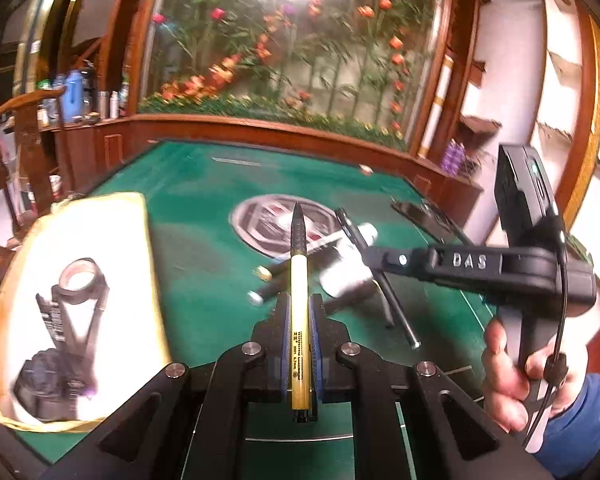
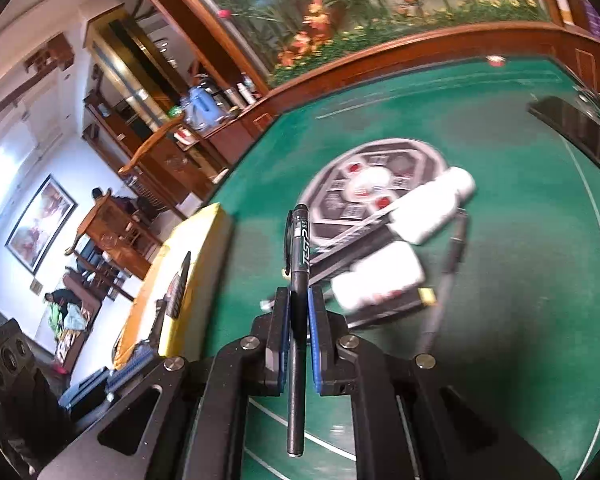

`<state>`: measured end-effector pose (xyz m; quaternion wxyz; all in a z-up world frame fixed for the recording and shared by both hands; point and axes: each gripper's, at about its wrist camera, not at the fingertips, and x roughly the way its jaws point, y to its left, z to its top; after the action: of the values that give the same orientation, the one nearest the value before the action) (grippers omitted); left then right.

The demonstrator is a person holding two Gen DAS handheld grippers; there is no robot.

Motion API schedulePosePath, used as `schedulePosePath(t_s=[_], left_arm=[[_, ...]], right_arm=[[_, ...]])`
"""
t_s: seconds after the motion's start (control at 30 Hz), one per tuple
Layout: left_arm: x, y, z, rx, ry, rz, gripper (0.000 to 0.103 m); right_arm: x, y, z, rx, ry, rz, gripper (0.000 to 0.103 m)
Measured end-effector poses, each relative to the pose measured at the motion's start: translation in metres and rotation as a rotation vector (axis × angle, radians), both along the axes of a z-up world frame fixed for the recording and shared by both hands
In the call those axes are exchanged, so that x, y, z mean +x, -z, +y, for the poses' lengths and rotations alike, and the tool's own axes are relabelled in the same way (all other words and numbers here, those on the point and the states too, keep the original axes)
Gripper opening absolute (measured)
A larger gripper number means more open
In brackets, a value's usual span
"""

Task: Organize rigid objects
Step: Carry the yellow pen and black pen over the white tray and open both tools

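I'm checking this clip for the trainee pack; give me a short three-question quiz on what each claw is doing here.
1. True or false: the left claw is shut on a yellow pen.
2. What does the right claw hold? A) a white bottle B) a black pen C) nothing
3. Fill in: the tray with the yellow rim lies on the ____ side of the green table in the left wrist view.

Key: 1 true; 2 B, the black pen; 3 left.
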<state>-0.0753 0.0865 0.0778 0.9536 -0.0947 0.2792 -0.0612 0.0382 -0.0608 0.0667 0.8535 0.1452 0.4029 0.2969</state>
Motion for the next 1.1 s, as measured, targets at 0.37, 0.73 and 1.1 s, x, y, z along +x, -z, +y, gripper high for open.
schedulePosePath(t_s=[0.37,0.73,1.1], left_arm=[[-0.005,-0.003,0.105,-0.060,-0.201,0.004,0.008],[0.017,0.031,0.195,-0.128,-0.338,0.117,0.008],[0.030,0.058,0.219,-0.158,-0.385,0.232,0.009]], right_arm=[[-0.002,-0.032,0.114,-0.022,-0.202,0.009,0.009],[0.027,-0.007,0.233,-0.159,-0.291,0.112,0.009],[0.059,0.020,0.295,-0.349,-0.285,0.115,0.009]])
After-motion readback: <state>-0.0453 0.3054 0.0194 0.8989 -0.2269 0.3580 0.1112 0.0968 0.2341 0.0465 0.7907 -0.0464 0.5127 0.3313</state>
